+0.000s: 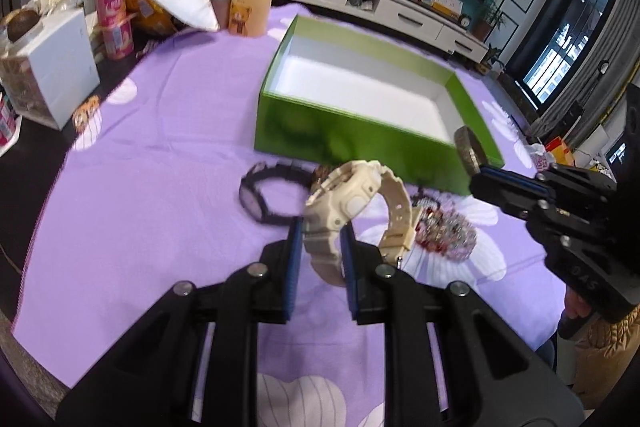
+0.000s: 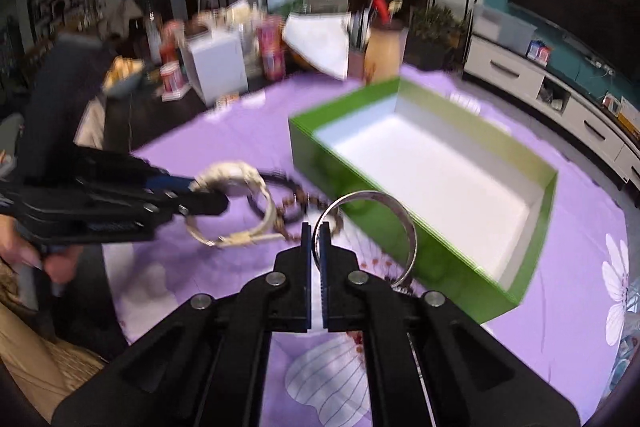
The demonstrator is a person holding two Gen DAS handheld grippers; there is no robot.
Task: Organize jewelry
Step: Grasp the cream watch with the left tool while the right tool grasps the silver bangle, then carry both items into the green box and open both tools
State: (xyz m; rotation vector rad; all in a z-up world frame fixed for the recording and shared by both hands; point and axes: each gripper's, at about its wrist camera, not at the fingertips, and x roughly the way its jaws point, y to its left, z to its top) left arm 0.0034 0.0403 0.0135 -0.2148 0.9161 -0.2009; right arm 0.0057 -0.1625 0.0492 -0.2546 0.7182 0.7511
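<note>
My left gripper (image 1: 320,227) is shut on the strap of a cream watch (image 1: 352,199) and holds it above the purple cloth; it also shows in the right wrist view (image 2: 232,175). My right gripper (image 2: 316,231) is shut on a silver bangle (image 2: 404,223) and holds it in front of the green box (image 2: 420,239); in the left wrist view the bangle (image 1: 470,151) is at the box's near right corner. The green box (image 1: 340,135) is open with a bare white inside. A black watch (image 1: 260,199) and a beaded bracelet (image 1: 444,231) lie on the cloth.
A purple flowered cloth (image 1: 160,187) covers the table. At the far left edge stand a white box (image 1: 60,67), pink yoghurt cups (image 1: 116,19), a yellow bottle (image 1: 250,3) and a pen cup (image 1: 219,7). A TV cabinet (image 1: 400,11) is behind the table.
</note>
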